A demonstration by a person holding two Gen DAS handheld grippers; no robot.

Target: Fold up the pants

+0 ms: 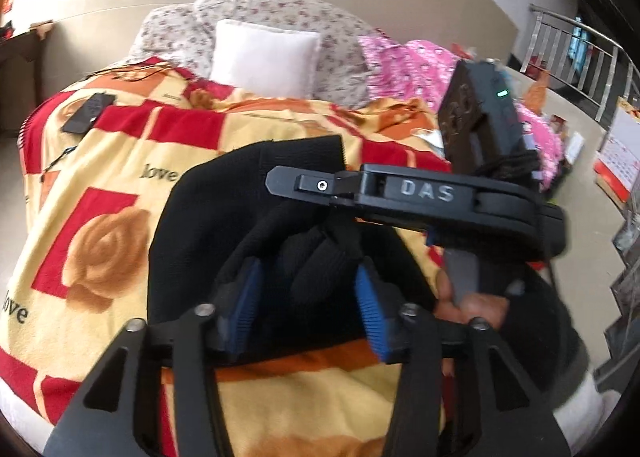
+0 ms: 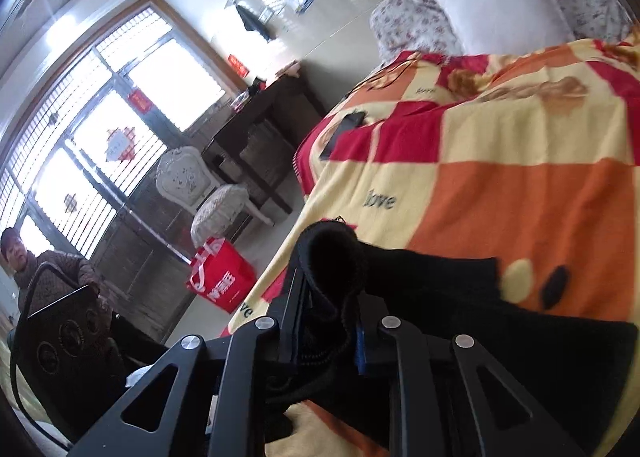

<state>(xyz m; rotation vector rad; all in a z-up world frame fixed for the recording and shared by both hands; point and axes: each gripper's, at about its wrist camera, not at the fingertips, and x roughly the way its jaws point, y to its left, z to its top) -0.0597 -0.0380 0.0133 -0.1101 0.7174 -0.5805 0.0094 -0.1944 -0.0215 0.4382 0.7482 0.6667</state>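
Black pants [image 1: 208, 217] lie bunched on a red, orange and yellow blanket [image 1: 120, 161] that covers a bed. My left gripper [image 1: 308, 309] hovers over the near end of the pants, its blue pads [image 1: 370, 309] apart with a fold of black cloth lying loose between them. My right gripper [image 1: 280, 181] reaches in from the right across the pants, a hand [image 1: 460, 305] on its grip. In the right wrist view, that gripper [image 2: 328, 321] is shut on a thick roll of the pants [image 2: 440, 289], which curls up over its fingers.
A white pillow [image 1: 264, 53], a floral quilt [image 1: 256, 9] and a pink quilt [image 1: 404, 65] lie at the bed's head. A dark flat device [image 1: 88, 113] rests on the blanket's left. Beside the bed are a red bag [image 2: 224, 281], a chair [image 2: 188, 181], a dark desk [image 2: 260, 117] and a seated person [image 2: 40, 269].
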